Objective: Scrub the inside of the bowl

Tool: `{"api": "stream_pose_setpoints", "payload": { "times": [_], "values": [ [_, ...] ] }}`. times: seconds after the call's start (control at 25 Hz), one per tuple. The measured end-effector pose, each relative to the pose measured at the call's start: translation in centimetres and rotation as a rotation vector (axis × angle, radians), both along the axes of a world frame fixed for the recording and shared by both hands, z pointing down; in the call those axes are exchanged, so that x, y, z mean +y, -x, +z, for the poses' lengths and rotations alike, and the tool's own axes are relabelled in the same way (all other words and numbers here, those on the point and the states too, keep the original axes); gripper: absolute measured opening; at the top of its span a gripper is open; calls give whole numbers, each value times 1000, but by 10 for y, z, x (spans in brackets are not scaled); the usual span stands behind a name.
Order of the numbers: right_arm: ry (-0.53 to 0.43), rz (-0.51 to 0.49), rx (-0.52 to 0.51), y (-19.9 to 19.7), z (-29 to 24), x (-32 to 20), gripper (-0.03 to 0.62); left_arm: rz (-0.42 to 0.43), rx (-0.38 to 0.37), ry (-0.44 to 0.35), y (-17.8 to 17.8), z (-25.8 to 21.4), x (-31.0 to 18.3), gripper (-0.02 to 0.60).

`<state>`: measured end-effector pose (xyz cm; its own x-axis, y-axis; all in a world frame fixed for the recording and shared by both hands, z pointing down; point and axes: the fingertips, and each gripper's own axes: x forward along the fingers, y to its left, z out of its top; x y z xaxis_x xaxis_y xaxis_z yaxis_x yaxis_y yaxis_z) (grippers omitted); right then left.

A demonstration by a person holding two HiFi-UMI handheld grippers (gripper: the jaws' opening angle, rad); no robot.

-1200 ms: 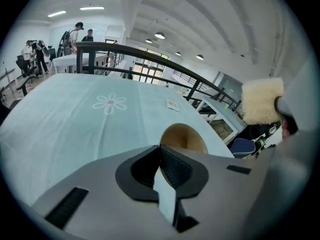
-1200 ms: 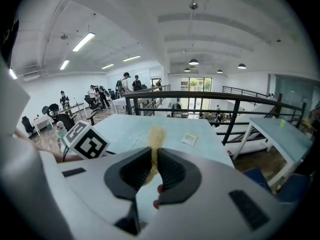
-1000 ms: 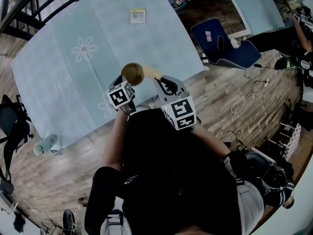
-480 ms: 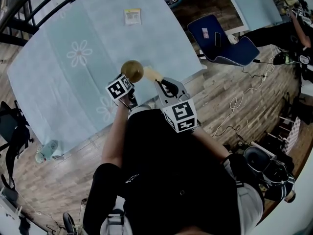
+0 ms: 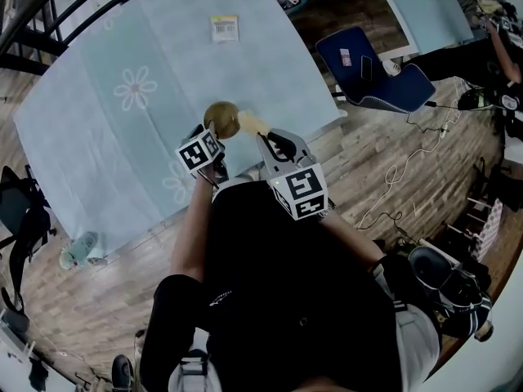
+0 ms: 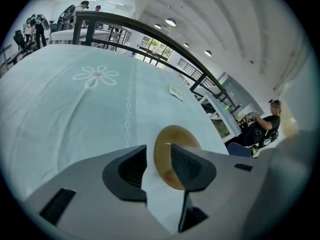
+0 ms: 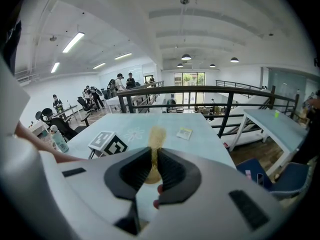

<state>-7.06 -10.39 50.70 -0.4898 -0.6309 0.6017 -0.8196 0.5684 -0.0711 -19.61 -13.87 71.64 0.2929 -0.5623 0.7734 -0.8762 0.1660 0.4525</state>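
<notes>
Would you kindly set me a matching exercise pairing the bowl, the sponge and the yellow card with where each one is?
Things:
1. bowl
2. sponge
3. yellow card

Places:
A. between the right gripper's jaws
B. lying flat on the table, far side
C. gripped at its rim by the left gripper

Pairs: 1-C, 2-A, 3-B

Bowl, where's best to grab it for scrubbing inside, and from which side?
Pinch the bowl by its thin rim from the person's side, one jaw inside, one outside, as the left gripper seems to; that leaves the hollow open to the yellow pad.
</notes>
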Motion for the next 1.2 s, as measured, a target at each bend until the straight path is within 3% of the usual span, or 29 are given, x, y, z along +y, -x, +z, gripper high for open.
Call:
{"api": "stream_pose_setpoints", "payload": {
  "times": [0.2, 0.32, 0.6, 0.8, 1.0, 1.2],
  "values": [
    [-9, -3, -19, 1, -4, 1, 43, -45, -50, -84, 17, -29, 8, 148],
    [-19, 4, -38, 1, -6, 0, 43, -76, -71, -171, 23, -58, 15, 46],
    [-55, 3, -85, 2, -17, 2, 43, 62, -170, -395, 18, -128, 17, 14],
    [-81, -7, -131, 5, -26, 3, 43, 176, -162, -610, -7, -199, 17, 14],
    [-186, -7, -215, 7, -58, 2, 43, 225, -148, -786, -36, -271, 29, 14],
    [-274, 24, -329, 6, -100, 2, 43, 245, -172, -907, -47, -315, 40, 14]
  ]
}}
